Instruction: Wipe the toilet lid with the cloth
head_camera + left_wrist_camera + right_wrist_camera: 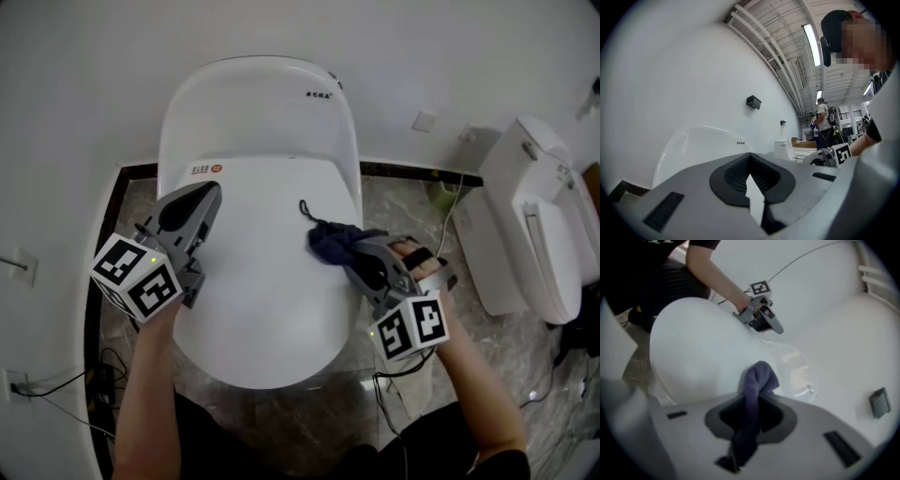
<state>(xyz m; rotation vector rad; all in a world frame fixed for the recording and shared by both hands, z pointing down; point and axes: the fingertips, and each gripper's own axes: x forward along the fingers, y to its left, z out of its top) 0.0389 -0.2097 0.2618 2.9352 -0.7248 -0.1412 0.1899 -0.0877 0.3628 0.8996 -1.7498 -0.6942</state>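
Cloth (334, 242), dark blue, sits bunched at the right edge of the toilet lid (258, 309), approx mid-length. A thin dark cord loop (305, 208) trails off it toward the rear. My right gripper (359, 255) has it. In the right gripper view the jaws are clenched on the cloth (757, 380), w/ fabric running down the gap btwn the pads and bulging past the tips onto the lid (693, 352). Lid is down, glossy white.

Left gripper (199, 195) is over the lid's left rear, tips toward the back, well apart from the cloth. Can't tell if it touches the lid. In the left gripper view its jaws are pressed together at the tips w/ nothing held; only a thin white sliver shows lower down btwn the pads.

Around: rounded white back section (258, 103) behind the lid, against the white wall. Second toilet (539, 225) stands to the right, on my right gripper's side, w/ a greenish object (442, 195) at the wall foot btwn the two. Marble floor (412, 202) has a dark border strip. Cables (56, 380) and a wall socket (21, 265) at left. Bkgd of the left gripper view: black box (753, 101) on the wall, person in striped shirt (824, 123) far off.
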